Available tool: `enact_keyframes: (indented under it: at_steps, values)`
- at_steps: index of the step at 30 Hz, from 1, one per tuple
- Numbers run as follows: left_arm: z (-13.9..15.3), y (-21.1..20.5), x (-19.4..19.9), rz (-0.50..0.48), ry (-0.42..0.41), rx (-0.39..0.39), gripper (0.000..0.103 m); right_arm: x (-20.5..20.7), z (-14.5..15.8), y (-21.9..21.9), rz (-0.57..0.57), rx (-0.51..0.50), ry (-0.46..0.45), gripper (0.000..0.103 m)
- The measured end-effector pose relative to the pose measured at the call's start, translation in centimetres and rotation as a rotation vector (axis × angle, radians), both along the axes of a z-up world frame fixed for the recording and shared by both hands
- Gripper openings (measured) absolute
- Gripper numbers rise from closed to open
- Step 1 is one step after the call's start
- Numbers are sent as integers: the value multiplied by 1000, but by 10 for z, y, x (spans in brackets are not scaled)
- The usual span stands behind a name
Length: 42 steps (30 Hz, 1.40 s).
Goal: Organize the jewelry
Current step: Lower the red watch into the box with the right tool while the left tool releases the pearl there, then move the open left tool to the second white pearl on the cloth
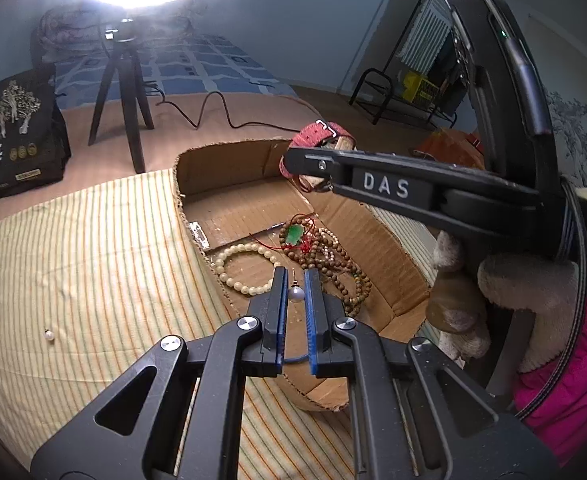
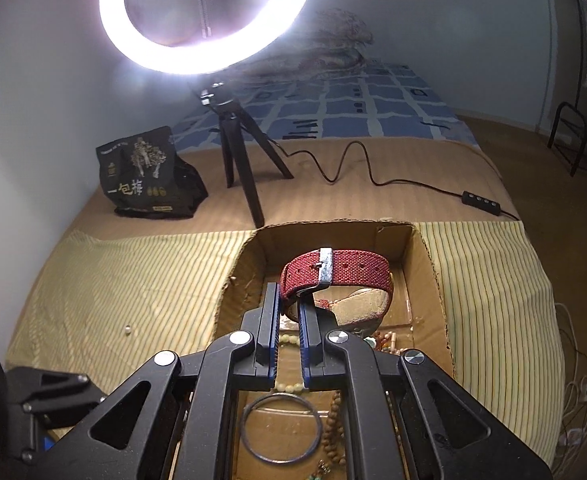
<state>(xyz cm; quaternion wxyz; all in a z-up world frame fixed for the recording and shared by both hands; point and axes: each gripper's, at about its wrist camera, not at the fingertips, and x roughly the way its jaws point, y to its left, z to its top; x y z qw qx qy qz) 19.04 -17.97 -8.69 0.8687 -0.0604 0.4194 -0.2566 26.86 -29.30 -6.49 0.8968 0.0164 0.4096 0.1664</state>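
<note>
A shallow cardboard box (image 1: 229,168) lies on a striped cloth. In it are a cream bead bracelet (image 1: 237,264), brown bead strands (image 1: 345,272) and a green pendant on red cord (image 1: 294,235). My left gripper (image 1: 295,280) hangs over the box's near edge; a pearl earring (image 1: 296,293) sits between its narrowly parted jaws, hold unclear. My right gripper (image 2: 289,300) is shut on the strap of a red fabric watch (image 2: 333,276) and holds it above the box (image 2: 425,264); it also shows in the left wrist view (image 1: 317,140). A dark bangle (image 2: 281,428) lies below.
A second pearl earring (image 1: 49,336) lies on the striped cloth (image 1: 93,260) left of the box. Behind stand a ring light tripod (image 1: 121,92) with its cable (image 1: 221,112) and a black bag (image 1: 13,136). A rack (image 1: 413,80) stands far right.
</note>
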Motion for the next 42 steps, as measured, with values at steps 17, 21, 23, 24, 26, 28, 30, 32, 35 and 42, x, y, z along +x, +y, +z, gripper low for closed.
enact_keyframes:
  at_steps: [17, 21, 23, 24, 26, 28, 30, 32, 35, 42]
  values:
    - [-2, 7, -1, 9, -4, -14, 56, 4, 9, -20, -114, 20, -22, 47]
    - [1, 7, -6, 2, -21, 8, 56, 0, 16, -21, -131, 13, -37, 54]
    - [2, 9, -9, 1, -28, 18, 56, -4, 18, -21, -133, 6, -41, 54]
    - [2, 11, -10, 1, -29, 21, 56, -5, 19, -22, -135, 4, -41, 54]
    - [3, 15, -12, -1, -31, 23, 56, -10, 21, -23, -145, -1, -42, 55]
    - [3, 20, -14, 4, -40, 34, 56, -14, 22, -24, -155, -9, -44, 58]
    - [3, 27, -16, 10, -46, 43, 56, -19, 23, -25, -163, -23, -51, 61]
    - [3, 33, -18, 18, -51, 51, 56, -26, 26, -24, -163, -49, -64, 62]
    - [2, 47, -19, 48, -65, 75, 56, -37, 29, -24, -169, -76, -72, 66]
    - [-5, 90, -19, 116, -75, 110, 56, -68, 32, -26, -194, -71, -70, 74]
